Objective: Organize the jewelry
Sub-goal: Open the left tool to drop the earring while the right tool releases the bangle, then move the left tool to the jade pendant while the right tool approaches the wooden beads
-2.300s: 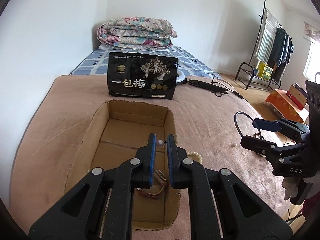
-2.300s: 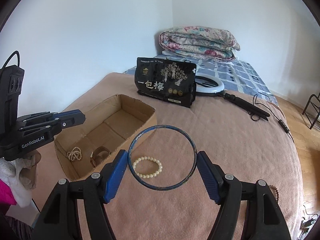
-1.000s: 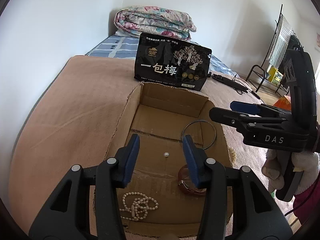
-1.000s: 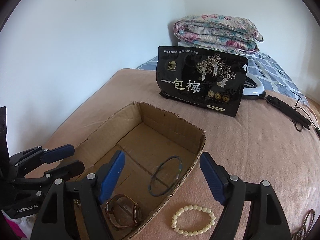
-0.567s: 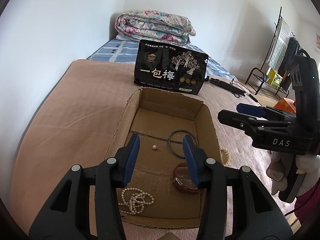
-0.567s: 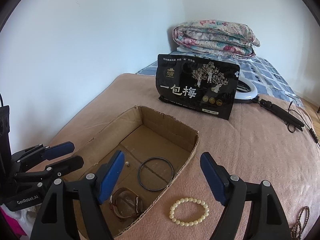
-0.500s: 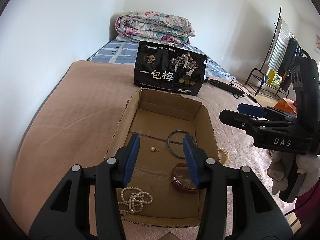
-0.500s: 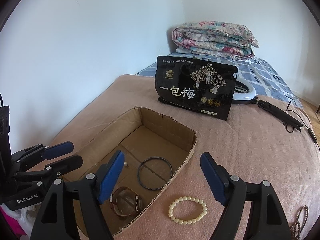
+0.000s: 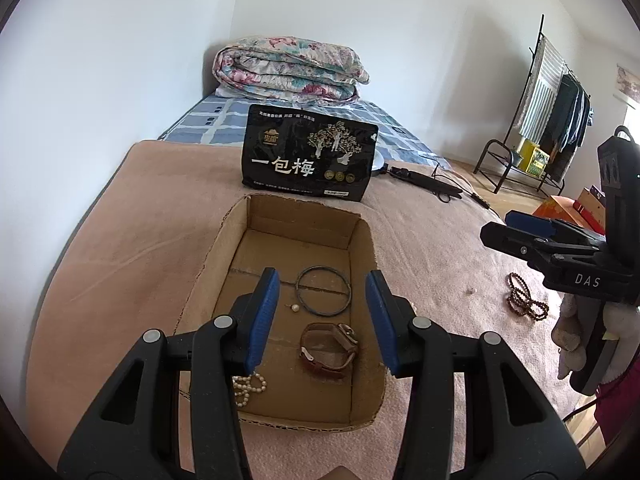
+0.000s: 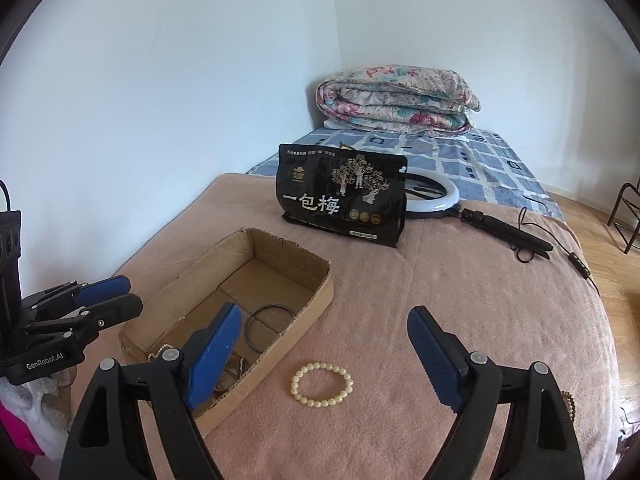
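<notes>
An open cardboard box (image 9: 360, 248) (image 10: 316, 292) lies on the pink blanket. In it are a dark ring bangle (image 9: 323, 290) (image 10: 270, 329), a small pearl (image 9: 295, 308), a brown watch (image 9: 329, 345) and a pearl string (image 9: 249, 386). My left gripper (image 9: 322, 318) is open and empty above the box's near end. My right gripper (image 10: 322, 360) is open and empty, right of the box, above a cream bead bracelet (image 10: 322, 384). A brown bead string (image 9: 524, 297) lies on the blanket to the right.
A black snack bag (image 9: 309, 163) (image 10: 342, 205) stands behind the box. A ring light with its cable (image 10: 472, 216) lies behind it. A folded quilt (image 9: 288, 69) sits at the bed's far end. A clothes rack (image 9: 548, 108) stands at the right.
Both grippers let go of their loads into the box: the left dropped the pearl, the right the ring bangle. Both have since drawn back and risen; the right moved right over the cream bracelet.
</notes>
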Motion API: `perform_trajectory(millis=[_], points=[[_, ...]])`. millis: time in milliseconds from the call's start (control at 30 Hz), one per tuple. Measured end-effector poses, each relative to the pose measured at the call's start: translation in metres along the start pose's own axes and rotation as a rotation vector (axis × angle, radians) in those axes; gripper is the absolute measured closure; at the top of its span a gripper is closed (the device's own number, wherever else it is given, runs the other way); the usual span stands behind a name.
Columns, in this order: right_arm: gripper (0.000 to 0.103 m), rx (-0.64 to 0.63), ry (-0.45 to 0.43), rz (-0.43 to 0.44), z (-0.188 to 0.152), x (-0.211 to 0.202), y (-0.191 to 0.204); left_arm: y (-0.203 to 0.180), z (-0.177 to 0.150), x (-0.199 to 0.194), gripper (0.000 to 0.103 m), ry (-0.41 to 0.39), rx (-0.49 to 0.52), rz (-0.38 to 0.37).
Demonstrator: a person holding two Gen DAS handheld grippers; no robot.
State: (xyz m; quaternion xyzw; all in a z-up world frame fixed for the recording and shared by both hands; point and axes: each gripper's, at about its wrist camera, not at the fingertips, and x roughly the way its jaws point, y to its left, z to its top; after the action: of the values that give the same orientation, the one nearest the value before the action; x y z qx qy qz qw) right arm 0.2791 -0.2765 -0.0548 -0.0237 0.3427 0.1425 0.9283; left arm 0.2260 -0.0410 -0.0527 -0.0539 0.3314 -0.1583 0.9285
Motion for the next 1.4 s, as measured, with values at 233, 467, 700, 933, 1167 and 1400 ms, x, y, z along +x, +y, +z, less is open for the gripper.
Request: perform_trajectory(millis=[233,467,700,933,1167,1400], points=[[0.011,0.025,-0.031,-0.067,-0.014,-0.046,-0.036,-0.028,0.001,-0.008,0.058,-0.008,0.034,-0.049],[0.000,0.073,-0.053,-0.153,-0.037,-0.088,-0.083,-0.061,-0.003,-0.006,0.058,0.006,0.094,-0.114],[0.000,0.109,-0.037,-0.250,-0.064,-0.121,-0.130,-0.097,-0.012,0.001,0.058,0.040,0.176,-0.180],[0.000,0.198,-0.011,-0.298,-0.094,-0.136,-0.172,-0.124,-0.027,0.013,0.058,0.089,0.227,-0.233],[0.000,0.239,0.023,-0.322,-0.118,-0.133,-0.191,-0.144,-0.046,0.027,0.058,0.149,0.263,-0.285],[0.000,0.267,0.070,-0.306,-0.140,-0.115,-0.207,-0.162,-0.075,0.045,0.058,0.236,0.308,-0.344]])
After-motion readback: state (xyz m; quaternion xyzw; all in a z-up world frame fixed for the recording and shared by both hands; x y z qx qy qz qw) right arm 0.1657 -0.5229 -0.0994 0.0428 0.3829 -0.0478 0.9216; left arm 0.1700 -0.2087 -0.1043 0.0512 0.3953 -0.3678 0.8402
